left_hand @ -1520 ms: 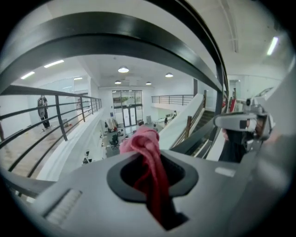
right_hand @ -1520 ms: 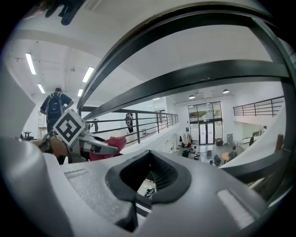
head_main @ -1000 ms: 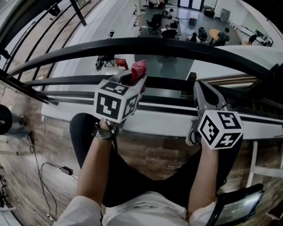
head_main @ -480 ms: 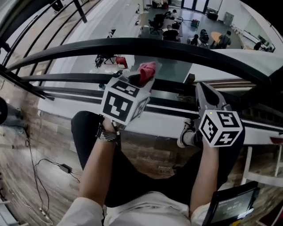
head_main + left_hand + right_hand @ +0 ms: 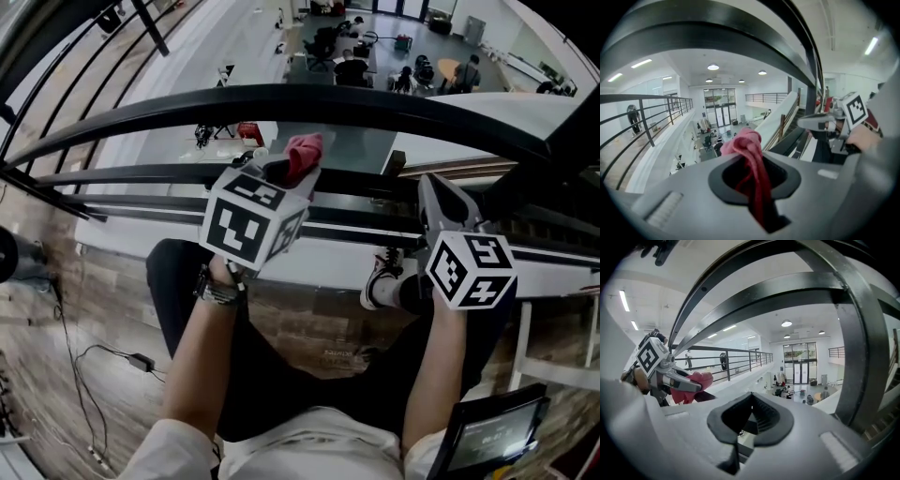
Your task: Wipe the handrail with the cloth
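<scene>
The black handrail [image 5: 309, 98] curves across the top of the head view. Just below it, my left gripper [image 5: 291, 167] is shut on a red cloth [image 5: 304, 152], which bunches out past the jaw tips. The left gripper view shows the cloth [image 5: 750, 154] pinched between the jaws, with the handrail [image 5: 717, 28] overhead. My right gripper [image 5: 431, 187] is to the right, under the rail, shut with nothing in it. In the right gripper view, its jaws [image 5: 751, 401] meet empty, the handrail [image 5: 787, 291] arcs above, and the cloth [image 5: 696, 380] shows at the left.
Lower black rails [image 5: 141, 173] and a white ledge [image 5: 337, 258] run below the handrail. Beyond is a drop to an atrium floor with desks and people [image 5: 356, 42]. A cable [image 5: 103, 361] lies on the wood floor and a tablet [image 5: 497, 436] is at bottom right.
The left gripper with the cloth has shifted a little to the right under the rail. The right gripper has hardly moved. The person's shoe has slid left.
</scene>
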Action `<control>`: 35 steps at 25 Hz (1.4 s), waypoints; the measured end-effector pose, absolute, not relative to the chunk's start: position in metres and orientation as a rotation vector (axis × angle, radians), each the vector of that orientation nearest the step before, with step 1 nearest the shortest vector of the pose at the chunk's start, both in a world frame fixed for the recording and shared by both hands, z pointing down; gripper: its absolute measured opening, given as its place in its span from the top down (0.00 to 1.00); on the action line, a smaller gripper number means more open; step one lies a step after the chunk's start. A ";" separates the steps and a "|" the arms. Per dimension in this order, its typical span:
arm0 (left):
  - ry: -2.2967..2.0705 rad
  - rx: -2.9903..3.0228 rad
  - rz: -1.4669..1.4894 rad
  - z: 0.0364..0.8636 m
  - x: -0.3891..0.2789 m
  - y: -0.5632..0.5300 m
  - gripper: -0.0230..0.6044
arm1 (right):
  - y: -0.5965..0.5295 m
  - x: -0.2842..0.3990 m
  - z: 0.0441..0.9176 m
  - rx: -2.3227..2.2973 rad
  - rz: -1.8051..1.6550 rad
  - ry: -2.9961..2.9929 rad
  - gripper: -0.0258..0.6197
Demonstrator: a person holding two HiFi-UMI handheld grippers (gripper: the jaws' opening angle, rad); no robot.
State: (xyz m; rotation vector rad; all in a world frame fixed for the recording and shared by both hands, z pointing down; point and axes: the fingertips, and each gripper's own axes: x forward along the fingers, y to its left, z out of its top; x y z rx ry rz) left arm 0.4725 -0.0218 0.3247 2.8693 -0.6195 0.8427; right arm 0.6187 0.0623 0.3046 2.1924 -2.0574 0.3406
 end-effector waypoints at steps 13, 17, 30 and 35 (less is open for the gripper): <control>-0.498 2.867 0.846 0.322 0.524 0.010 0.86 | 0.087 0.646 0.295 2.240 0.304 -2.026 0.96; -0.450 2.852 0.818 0.322 0.551 0.024 0.86 | 0.104 0.671 0.296 2.302 0.295 -1.949 0.96; -0.319 2.880 0.874 0.317 0.632 0.074 0.86 | 0.135 0.695 0.285 2.323 0.271 -1.965 0.96; -0.272 2.841 0.856 0.318 0.654 0.092 0.86 | 0.144 0.698 0.286 2.328 0.241 -1.922 0.96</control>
